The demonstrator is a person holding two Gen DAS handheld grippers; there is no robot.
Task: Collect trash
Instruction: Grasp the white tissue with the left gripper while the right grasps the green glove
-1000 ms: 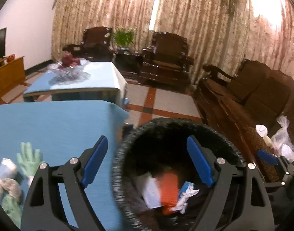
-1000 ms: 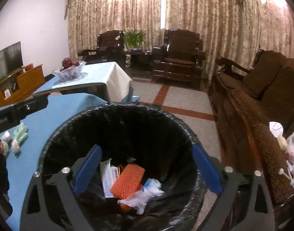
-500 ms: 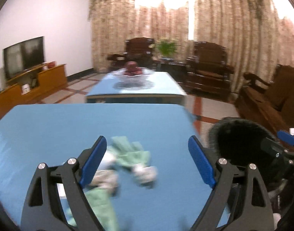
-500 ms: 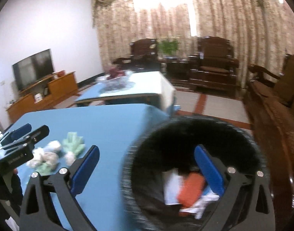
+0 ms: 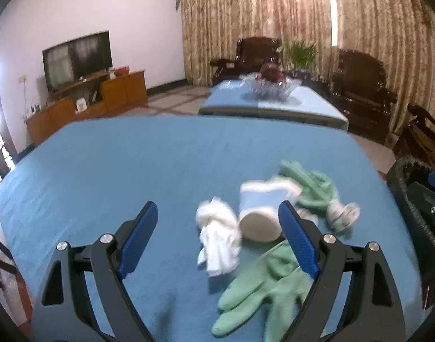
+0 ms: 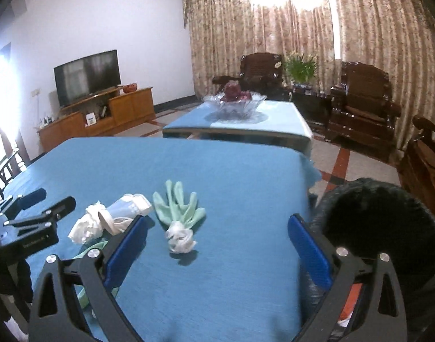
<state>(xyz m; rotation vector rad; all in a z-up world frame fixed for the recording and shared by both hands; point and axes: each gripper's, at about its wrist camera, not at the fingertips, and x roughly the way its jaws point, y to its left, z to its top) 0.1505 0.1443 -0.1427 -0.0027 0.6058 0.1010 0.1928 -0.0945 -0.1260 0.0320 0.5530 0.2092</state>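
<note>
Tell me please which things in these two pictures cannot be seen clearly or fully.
- Trash bin: its contents are mostly hidden in the right wrist view by the dark bag and the right gripper; the left wrist view cuts it at the edge.
- Near green glove: partly covered by a finger of the left gripper in the left wrist view.
- Cup: blurred there, so any print is unreadable.
- Fruit bowl: too small to name the fruit.
</note>
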